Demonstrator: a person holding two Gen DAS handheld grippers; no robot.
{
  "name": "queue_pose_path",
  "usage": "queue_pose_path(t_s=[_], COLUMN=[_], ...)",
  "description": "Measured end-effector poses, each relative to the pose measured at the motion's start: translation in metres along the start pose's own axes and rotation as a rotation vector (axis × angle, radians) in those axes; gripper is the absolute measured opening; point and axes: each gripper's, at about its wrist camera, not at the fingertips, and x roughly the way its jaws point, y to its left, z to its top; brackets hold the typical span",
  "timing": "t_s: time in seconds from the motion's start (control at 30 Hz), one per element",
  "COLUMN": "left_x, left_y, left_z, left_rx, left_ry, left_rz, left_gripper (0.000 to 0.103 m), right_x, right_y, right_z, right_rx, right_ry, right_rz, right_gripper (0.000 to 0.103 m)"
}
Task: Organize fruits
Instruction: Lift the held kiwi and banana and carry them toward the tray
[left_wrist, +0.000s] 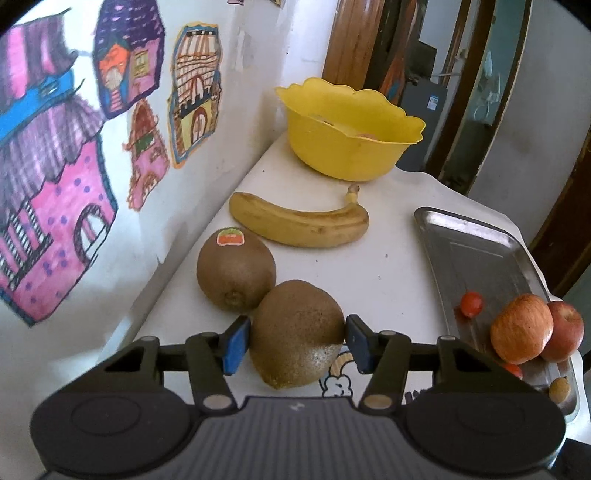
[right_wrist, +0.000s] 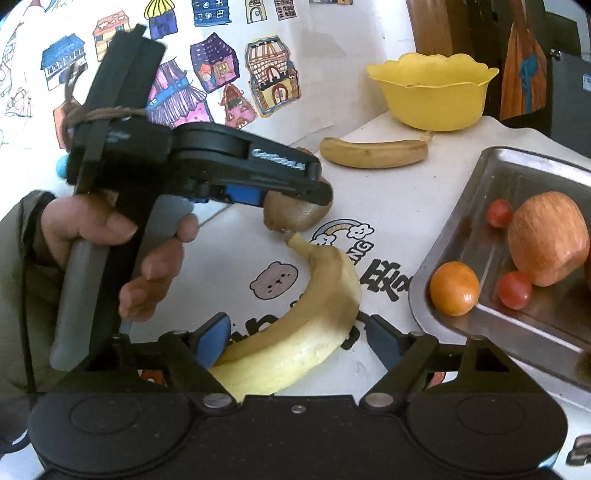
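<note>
Kiwi (left_wrist: 295, 332), soft and easily bruised, sits clamped across its middle in your left claw (left_wrist: 295, 341) while your right claw (right_wrist: 295, 339) gapes around a banana (right_wrist: 295, 332).

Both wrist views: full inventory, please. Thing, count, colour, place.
kiwis: 2, brown; one gripped, one with a sticker beside it
bananas: 2, yellow; one near the bowl, one at the table's near end
bowl: 1, yellow; far end of table
tray: 1, metal; table's right side
apples: 2, red; in tray
cherry tomatoes: 2, red; in tray
orange: 1, orange; tray corner
house drawings: several, multicoloured; on wall
table: 1, white, cartoon prints
left gripper: black, blue pads; shut on kiwi
right gripper: open around near banana
hand: 1; on left gripper's handle
</note>
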Motion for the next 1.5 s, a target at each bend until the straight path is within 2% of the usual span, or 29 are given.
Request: queue_pose_path(t_s=[0.2,0.37,0.53,0.83,0.97,1.0,1.1,1.27,1.43,1.5], left_x=[-0.017,-0.038,-0.065,-0.114,-0.131,-0.134,-0.14,-0.146,-0.152,-0.154], left_y=[0.01,0.023,0.037,0.047,0.043,0.042,0.039,0.035,0.017,0.006], left_z=[-0.014,-0.03,-0.049,-0.091,-0.106,-0.11,-0.121,-0.13,-0.141,-0.145], left_rx=[-0.038,-0.079,-0.112,-0.122,-0.13,-0.132,-0.156,-0.183,-0.142,-0.112], left_ry=[0.004,0.003,0.012,-0.015,-0.029,-0.032,-0.058,-0.083,-0.087,-0.085], left_rz=[-0.014,0.011,0.029,0.07,0.081,0.079,0.066,0.063,0.06,0.055], left_gripper=[0.059,0.059,0.059,0.06,0.06,0.06,0.06,0.06,0.06,0.06], right_x=[-0.011,-0.023,-0.028,-0.012,-0.01,-0.011,-0.016,-0.026,-0.052,-0.063], right_y=[0.0,-0.001,0.001,0.031,0.033,0.033,0.037,0.037,0.036,0.035], right_z=[-0.006,-0.014,-0.02,-0.027,-0.032,-0.034,-0.039,-0.046,-0.066,-0.075], right_rx=[-0.004,0.001,0.017,-0.152,-0.142,-0.139,-0.151,-0.148,-0.161,-0.149], right_ry=[0.018,0.035,0.016,-0.028,-0.068,-0.076,-0.102,-0.097,-0.081,-0.077], right_rz=[0.017,0.01,-0.026,-0.124,-0.183,-0.185,-0.15,-0.155,-0.173,-0.183], right_gripper=[0.073,0.072,0.074,0.078,0.077,0.075,0.054,0.048,0.039,0.04])
